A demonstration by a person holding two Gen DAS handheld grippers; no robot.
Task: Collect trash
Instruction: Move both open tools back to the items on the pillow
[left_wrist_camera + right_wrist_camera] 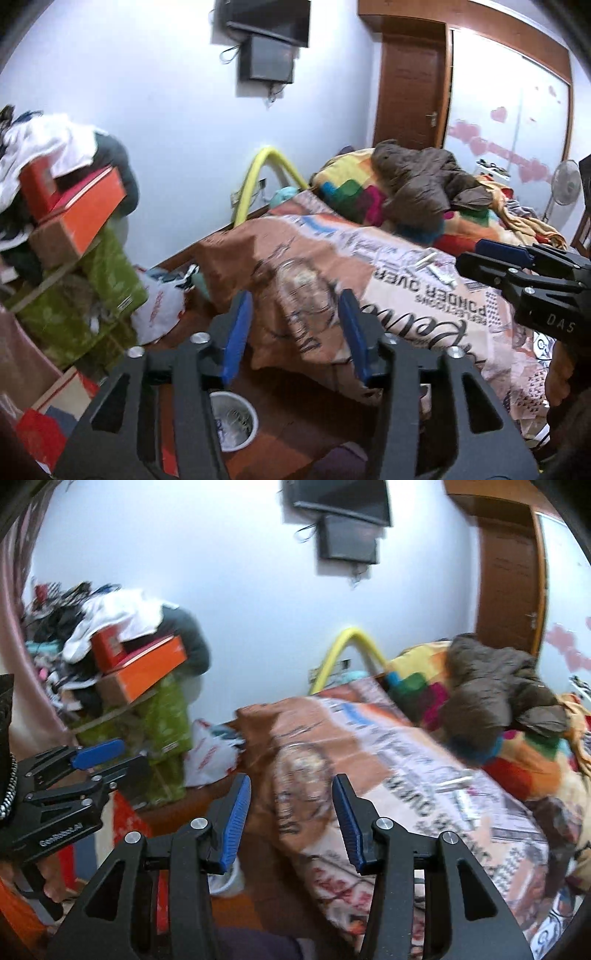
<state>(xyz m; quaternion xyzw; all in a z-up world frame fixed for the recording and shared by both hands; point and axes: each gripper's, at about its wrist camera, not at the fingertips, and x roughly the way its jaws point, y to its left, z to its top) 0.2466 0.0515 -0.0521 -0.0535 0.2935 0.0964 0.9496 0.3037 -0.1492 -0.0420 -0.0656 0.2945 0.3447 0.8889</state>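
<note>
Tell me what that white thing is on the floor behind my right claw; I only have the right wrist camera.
Observer: It's a white cup, upright on the floor beside the bed, with something crumpled inside.
Operator: What stands past the bed's far end?
Observer: A standing fan, in front of a white panel with pink hearts on it.

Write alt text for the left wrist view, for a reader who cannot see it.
The left gripper, its jaws open and empty, points over a cluttered bed with a printed cover. A white bin stands on the floor below, and the right gripper enters from the right.
</note>
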